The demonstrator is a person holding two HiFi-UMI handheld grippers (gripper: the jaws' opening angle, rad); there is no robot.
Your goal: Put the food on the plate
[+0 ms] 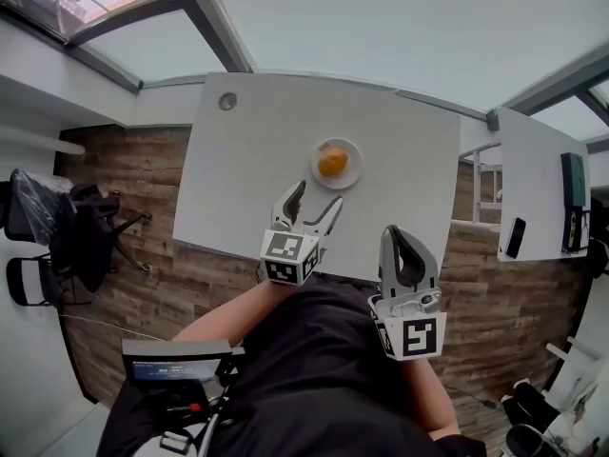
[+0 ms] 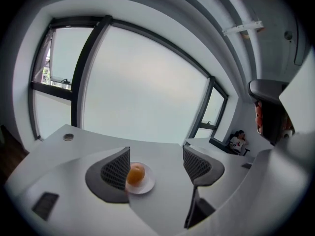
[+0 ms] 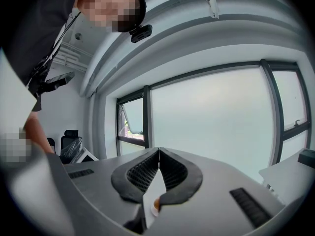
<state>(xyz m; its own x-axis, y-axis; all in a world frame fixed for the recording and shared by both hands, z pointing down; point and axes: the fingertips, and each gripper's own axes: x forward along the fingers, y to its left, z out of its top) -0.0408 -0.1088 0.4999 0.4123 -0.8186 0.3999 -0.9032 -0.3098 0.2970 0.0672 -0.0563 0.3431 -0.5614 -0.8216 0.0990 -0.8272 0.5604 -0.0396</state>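
Food [image 1: 332, 161], round and orange, sits on the plate [image 1: 355, 171] near the middle of the desk [image 1: 247, 160], so the placing looks done. Left tool [image 1: 316, 196] hangs spread and empty over the near edge; right tool [image 1: 398, 241] is pressed together on nothing, off the desk. Only drawing back seems left

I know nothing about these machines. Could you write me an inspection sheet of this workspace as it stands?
Surface: white rectangular table.
Job's things: orange round food lies on the small white round plate.
Clutter: one small grey round cap at a far table corner.
Grippers: left claw open, empty; right claw shut, empty; both near the table's near edge.
Cables: nothing seen on the table.
Surroundings: wood-plank floor, black office chair, second white desk, large windows.
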